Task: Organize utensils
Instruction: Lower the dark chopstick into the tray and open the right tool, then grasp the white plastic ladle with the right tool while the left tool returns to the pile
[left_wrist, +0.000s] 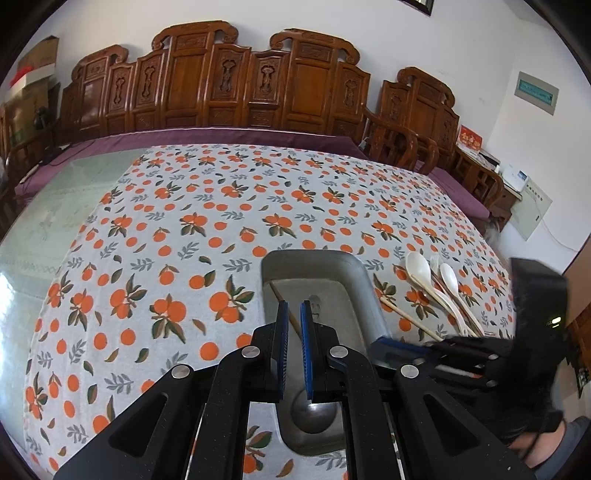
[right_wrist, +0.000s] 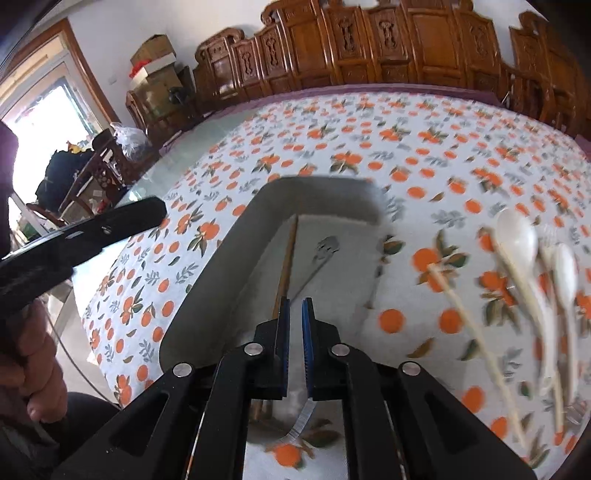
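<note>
A grey metal tray (left_wrist: 354, 280) lies on the orange-print tablecloth; it shows in the right wrist view too (right_wrist: 236, 236). Inside it lie a wooden chopstick (left_wrist: 286, 308) (right_wrist: 288, 254) and a metal spoon (left_wrist: 314, 410) (right_wrist: 325, 251). To the tray's right lie two white spoons (left_wrist: 424, 280) (right_wrist: 517, 243), a pale fork and a chopstick (left_wrist: 410, 315) (right_wrist: 469, 314). My left gripper (left_wrist: 294, 310) hangs over the tray with jaws nearly shut, nothing between them. My right gripper (right_wrist: 296, 308) is also over the tray, jaws nearly shut and empty.
Carved wooden chairs (left_wrist: 221, 85) line the far side of the table. A bare glass tabletop (left_wrist: 55, 206) lies left of the cloth. The right gripper body (left_wrist: 480, 358) sits just right of the tray in the left wrist view.
</note>
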